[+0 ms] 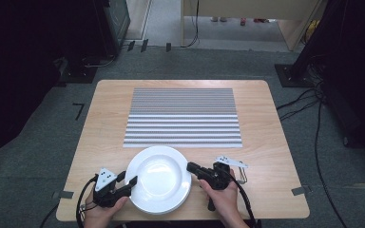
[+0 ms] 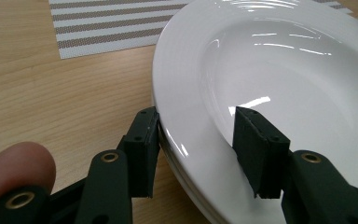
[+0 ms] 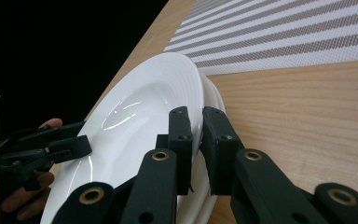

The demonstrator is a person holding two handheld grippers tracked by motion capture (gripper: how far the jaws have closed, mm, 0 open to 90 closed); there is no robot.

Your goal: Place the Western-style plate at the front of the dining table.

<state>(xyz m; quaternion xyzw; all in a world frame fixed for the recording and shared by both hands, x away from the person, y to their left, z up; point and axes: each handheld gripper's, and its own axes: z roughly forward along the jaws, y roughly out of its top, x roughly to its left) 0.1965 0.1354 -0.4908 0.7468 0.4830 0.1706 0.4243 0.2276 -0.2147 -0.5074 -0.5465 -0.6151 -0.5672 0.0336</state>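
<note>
The round white ceramic plate is clamped at its rim between the right tongs, while the left tongs are held loosely astride the opposite rim.

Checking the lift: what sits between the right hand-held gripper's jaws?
The rim of the top white plate, pinched by the right hand-held gripper, as the right gripper view shows.

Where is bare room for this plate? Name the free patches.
Free: the striped mat beyond the plate, and the bare wood strips of the table on both sides of the mat. Crowded: the near edge, where the left gripper and right gripper flank the plate.
</note>
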